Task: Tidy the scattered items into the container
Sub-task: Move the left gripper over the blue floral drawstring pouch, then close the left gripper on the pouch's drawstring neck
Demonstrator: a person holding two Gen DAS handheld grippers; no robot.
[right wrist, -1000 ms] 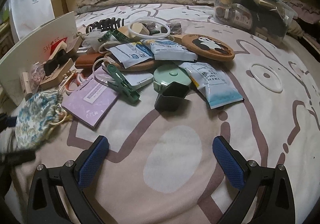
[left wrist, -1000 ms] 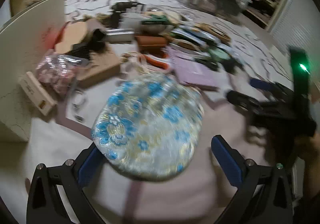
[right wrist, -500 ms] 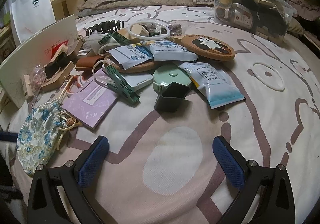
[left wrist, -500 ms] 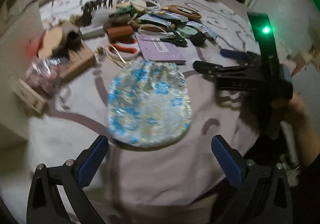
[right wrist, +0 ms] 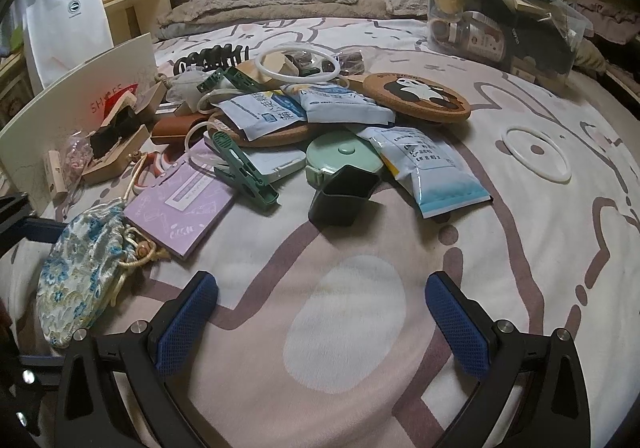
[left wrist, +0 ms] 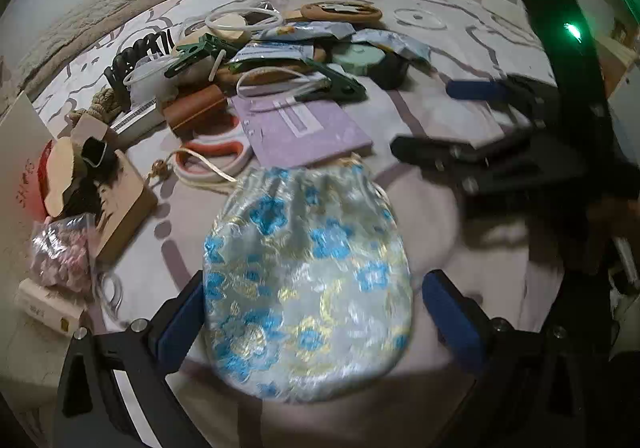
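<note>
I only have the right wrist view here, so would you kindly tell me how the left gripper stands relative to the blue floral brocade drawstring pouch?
Observer: The left gripper is open, and the blue floral brocade drawstring pouch lies between its blue pads, filling most of the gap.
Operator: Thank you. Is it lifted?
Observer: I cannot tell; the left wrist view is blurred there.
Operator: And is the right gripper near it?
Observer: The right gripper is open with nothing between its pads; in the left wrist view it sits to the right of the pouch, apart from it.
</note>
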